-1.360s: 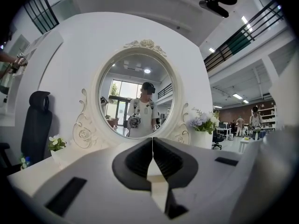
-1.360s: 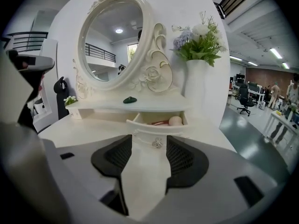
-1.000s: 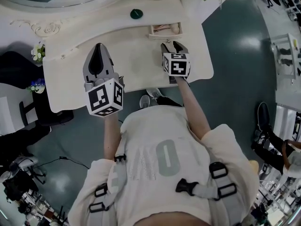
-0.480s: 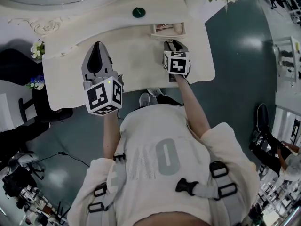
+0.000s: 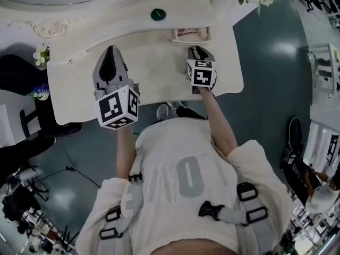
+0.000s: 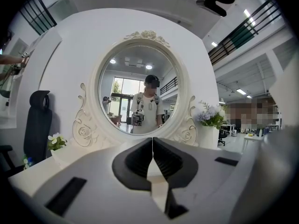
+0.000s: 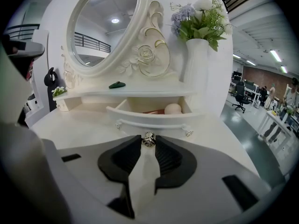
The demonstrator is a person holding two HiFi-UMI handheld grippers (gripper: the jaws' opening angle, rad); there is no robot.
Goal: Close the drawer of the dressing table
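The white dressing table (image 5: 159, 73) has a small drawer (image 7: 149, 118) standing pulled out under its back shelf, also seen in the head view as the drawer (image 5: 191, 34). Inside lies a pale round object (image 7: 173, 109). My right gripper (image 7: 148, 141) points down at the drawer front, and its jaws have just been closing; the tips now pinch the silver drawer knob (image 7: 148, 139). In the head view the right gripper (image 5: 195, 51) sits just in front of the drawer. My left gripper (image 5: 110, 51) hovers over the tabletop's left half, shut and empty, its tips (image 6: 152, 140) meeting.
An oval mirror (image 6: 140, 85) rises behind the table. A white vase of flowers (image 7: 198, 64) stands at the back right, and a small green object (image 7: 117, 84) lies on the shelf. A black chair (image 5: 32, 116) is left of the table.
The right gripper's jaws have drawn together around the drawer knob. Both hands have otherwise stayed in place.
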